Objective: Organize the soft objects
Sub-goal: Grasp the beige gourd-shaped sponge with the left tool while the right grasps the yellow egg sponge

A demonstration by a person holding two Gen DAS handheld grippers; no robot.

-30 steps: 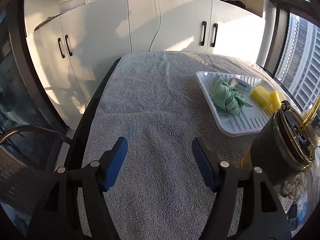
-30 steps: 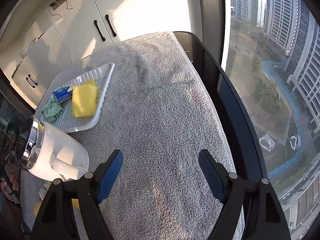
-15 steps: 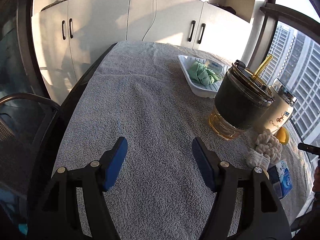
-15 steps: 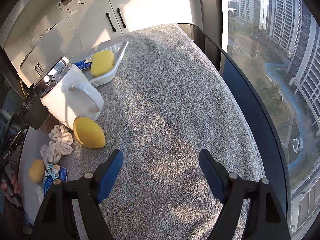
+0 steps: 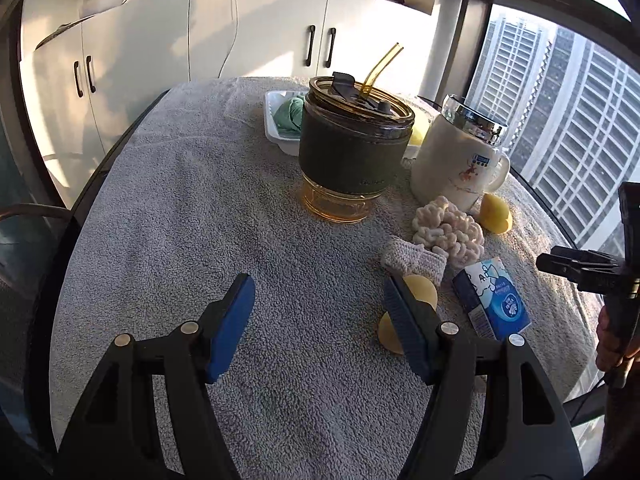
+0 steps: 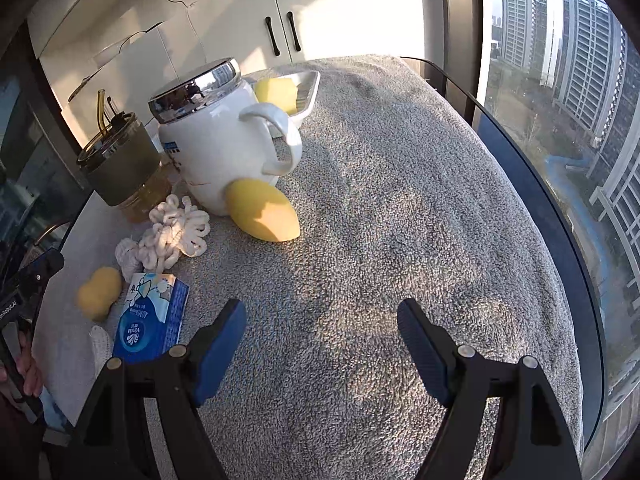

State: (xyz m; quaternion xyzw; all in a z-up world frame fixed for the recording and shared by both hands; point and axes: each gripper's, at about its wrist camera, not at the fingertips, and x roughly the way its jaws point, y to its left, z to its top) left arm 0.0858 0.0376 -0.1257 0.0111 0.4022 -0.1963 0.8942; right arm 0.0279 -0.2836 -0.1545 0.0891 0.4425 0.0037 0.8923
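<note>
A white tray (image 5: 280, 140) at the far end holds a green cloth (image 5: 290, 114) and a yellow sponge (image 6: 276, 94). Nearer lie a cream knotted rope (image 5: 448, 230), a knitted pouch (image 5: 414, 262), a blue tissue pack (image 5: 494, 300), a yellow sponge ball (image 5: 420, 298) and an egg-shaped yellow sponge (image 6: 262, 210). My left gripper (image 5: 318, 322) is open and empty over the towel; its right finger is beside the ball. My right gripper (image 6: 320, 344) is open and empty, right of the tissue pack (image 6: 154, 322).
A dark tumbler with a straw (image 5: 354, 152) and a white lidded mug (image 5: 456, 160) stand between the tray and the loose items. A grey towel (image 6: 400, 200) covers the table. White cabinets stand behind; a window runs along the right edge.
Both grippers have pulled back from the tray toward the near end. The tumbler, mug and loose soft items have come into view. Both grippers stay open.
</note>
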